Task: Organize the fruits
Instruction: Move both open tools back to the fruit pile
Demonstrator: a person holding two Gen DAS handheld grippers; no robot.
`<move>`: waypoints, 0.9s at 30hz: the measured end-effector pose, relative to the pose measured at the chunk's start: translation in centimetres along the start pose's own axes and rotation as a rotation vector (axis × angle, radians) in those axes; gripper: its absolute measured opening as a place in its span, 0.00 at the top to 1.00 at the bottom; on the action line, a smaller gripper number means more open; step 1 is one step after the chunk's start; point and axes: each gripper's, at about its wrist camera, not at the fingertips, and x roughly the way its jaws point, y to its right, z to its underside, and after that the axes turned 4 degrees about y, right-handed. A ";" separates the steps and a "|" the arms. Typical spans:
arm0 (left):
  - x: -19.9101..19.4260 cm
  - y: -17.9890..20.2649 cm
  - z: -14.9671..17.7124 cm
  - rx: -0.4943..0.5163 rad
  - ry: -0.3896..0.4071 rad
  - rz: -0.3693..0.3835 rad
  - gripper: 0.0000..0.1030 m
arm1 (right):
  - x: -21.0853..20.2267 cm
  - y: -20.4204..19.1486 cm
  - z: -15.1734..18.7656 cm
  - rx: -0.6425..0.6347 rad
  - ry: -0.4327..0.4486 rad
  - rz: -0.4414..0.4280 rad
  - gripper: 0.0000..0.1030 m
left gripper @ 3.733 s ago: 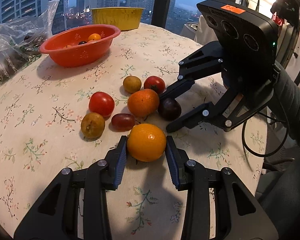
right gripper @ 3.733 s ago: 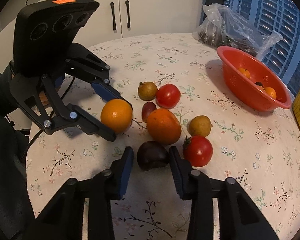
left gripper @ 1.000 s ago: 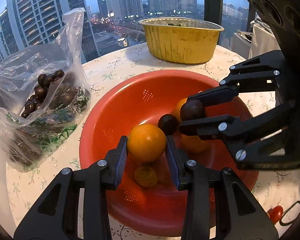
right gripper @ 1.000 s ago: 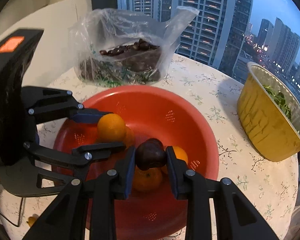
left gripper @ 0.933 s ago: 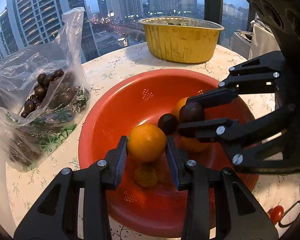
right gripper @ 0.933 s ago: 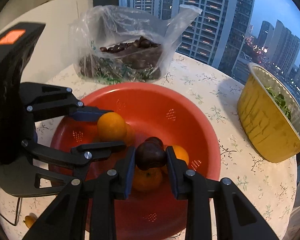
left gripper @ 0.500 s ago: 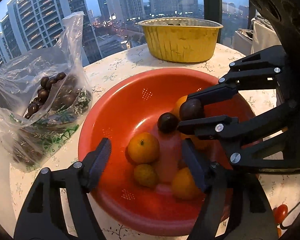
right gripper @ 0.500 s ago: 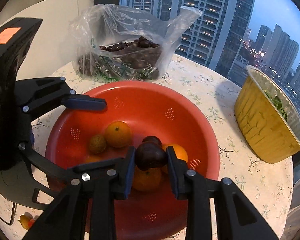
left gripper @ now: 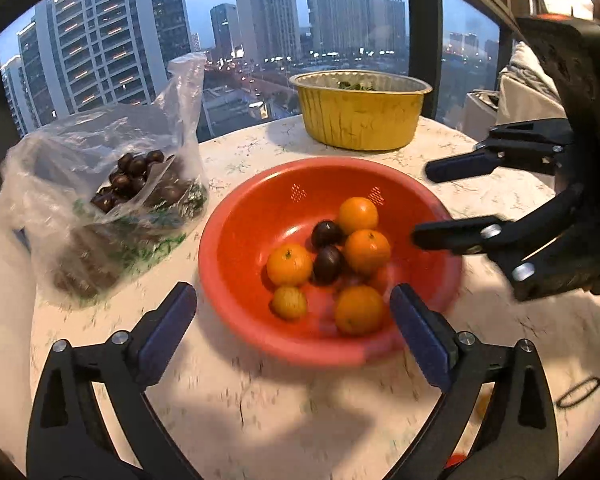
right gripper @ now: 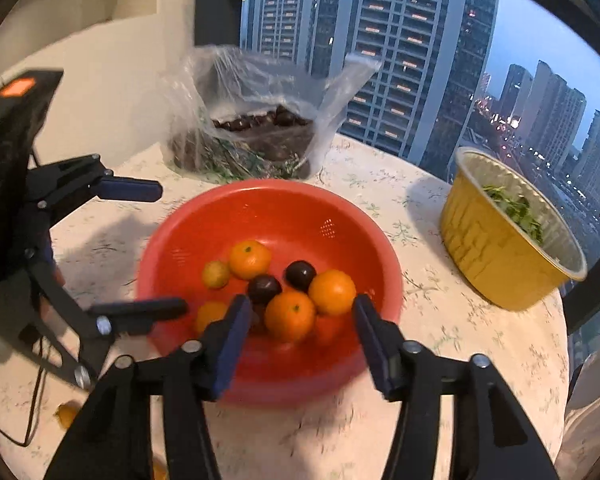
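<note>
Fruit sits heaped in the red bowl (left gripper: 236, 240) on the flower-patterned bench (left gripper: 260, 392) as both claws hang empty above it. A second ago the left claw (left gripper: 292, 316) was pinching an orange and the right claw (right gripper: 298, 328) a dark plum over the bowl; both pieces now lie inside. The left claw's jaws are opening and stand spread wide, nothing between them. The right claw's jaws are opening too, about half spread, with the fruit below them and not touched.

In the bowl lie four oranges, among them one near the left side (left gripper: 289, 264), a small yellowish fruit (left gripper: 289, 302) and two dark plums side by side at the middle, one of them here (left gripper: 328, 264). Both views now take in more of the bowl and bench than a moment back, which suggests the claws are pulling away.

Beside the bowl stand a clear plastic bag (left gripper: 112, 184) of dark chestnut-like pieces and a yellow foil tub (left gripper: 360, 120) holding greens. This pair of drops looks done; a few small pieces glimpsed at the bench's near edge suggest more fruit waits to be fetched.
</note>
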 end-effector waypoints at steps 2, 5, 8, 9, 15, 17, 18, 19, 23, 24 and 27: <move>-1.6 0.1 1.1 -0.010 0.011 0.007 0.01 | -2.0 -0.2 1.3 0.020 0.024 -0.018 0.35; -3.7 0.5 2.8 -0.022 0.013 0.031 0.01 | -4.7 -1.0 3.4 0.054 0.044 -0.047 0.31; -5.6 1.2 4.8 -0.026 0.005 0.059 0.01 | -7.6 -2.6 6.0 0.078 0.073 -0.074 0.28; -6.2 1.5 5.6 -0.025 0.003 0.073 0.01 | -8.2 -3.1 6.6 0.081 0.079 -0.082 0.25; -9.1 3.3 10.0 0.021 -0.025 0.132 0.01 | -11.1 -7.4 10.8 0.074 0.096 -0.125 0.24; -9.4 4.0 11.1 0.049 -0.047 0.146 0.01 | -11.4 -8.7 11.7 0.058 0.088 -0.140 0.24; -9.3 4.2 11.6 0.065 -0.058 0.152 0.01 | -11.4 -9.2 12.0 0.051 0.085 -0.152 0.24; -9.3 4.5 12.0 0.083 -0.069 0.159 0.01 | -11.3 -9.7 12.4 0.043 0.076 -0.163 0.24; -8.9 5.3 13.0 0.154 -0.101 0.195 0.01 | -10.2 -10.9 13.5 0.032 0.013 -0.180 0.29; -8.9 5.5 13.1 0.169 -0.104 0.208 0.01 | -9.9 -11.1 13.8 0.046 -0.006 -0.191 0.33; -8.7 6.0 13.3 0.203 -0.117 0.236 0.01 | -8.9 -11.1 14.8 0.085 -0.060 -0.218 0.37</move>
